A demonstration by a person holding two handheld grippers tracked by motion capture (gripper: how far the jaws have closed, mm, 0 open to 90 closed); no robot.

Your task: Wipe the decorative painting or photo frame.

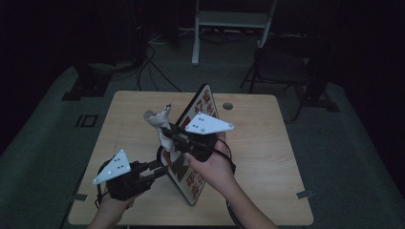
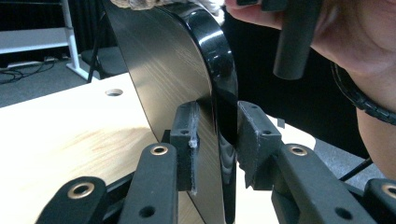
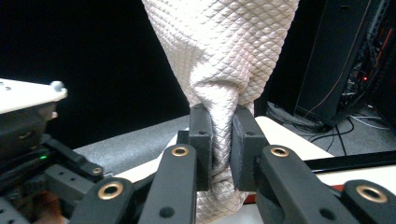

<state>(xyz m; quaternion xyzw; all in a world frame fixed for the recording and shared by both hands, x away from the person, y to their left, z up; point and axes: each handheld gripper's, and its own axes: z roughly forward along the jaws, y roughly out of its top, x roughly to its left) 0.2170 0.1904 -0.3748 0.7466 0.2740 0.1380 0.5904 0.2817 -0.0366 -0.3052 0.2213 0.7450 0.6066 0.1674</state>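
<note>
A square plate with a black rim and red characters on white stands on edge near the middle of the wooden table. My left gripper is shut on its lower rim; in the left gripper view the jaws pinch the glossy black plate at my left gripper. A white quilted cloth hangs bunched in my right gripper, held against the plate's upper left side. My right gripper is shut on the cloth.
The table has a round hole at its far side. Behind it stand a dark folding chair and a white metal frame, with cables on the grey floor. The person's right hand is close above the plate.
</note>
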